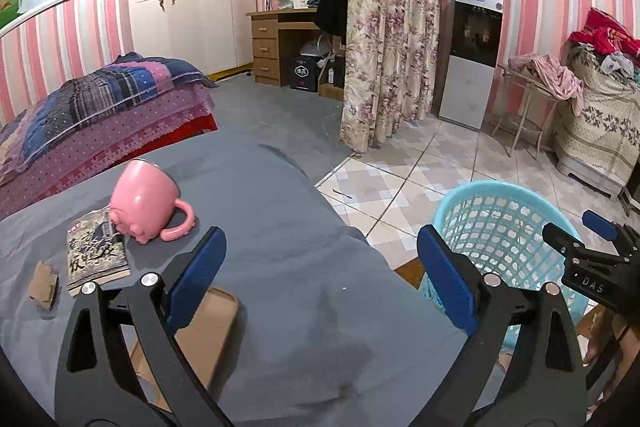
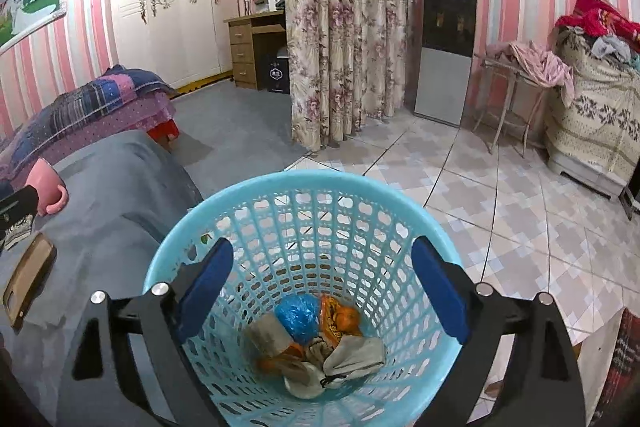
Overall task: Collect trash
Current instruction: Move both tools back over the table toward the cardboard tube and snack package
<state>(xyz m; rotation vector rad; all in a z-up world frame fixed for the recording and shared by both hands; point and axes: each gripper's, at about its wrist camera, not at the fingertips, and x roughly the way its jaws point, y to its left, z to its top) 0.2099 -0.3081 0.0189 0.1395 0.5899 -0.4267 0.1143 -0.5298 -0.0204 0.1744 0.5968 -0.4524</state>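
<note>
The counter, covered in grey cloth, carries the remaining items. The blue mesh basket stands on the tiled floor beside the counter's edge. A flat cardboard sheet lies near the left gripper, whose fingers are spread wide with nothing between them. A book lies beyond, with a pink mug tipped on its side against it. A small cardboard scrap lies just beside the book. The right gripper hangs over the basket, fingers spread and empty. Trash sits in the basket bottom: a blue wad, an orange wrapper, grey crumpled pieces.
</note>
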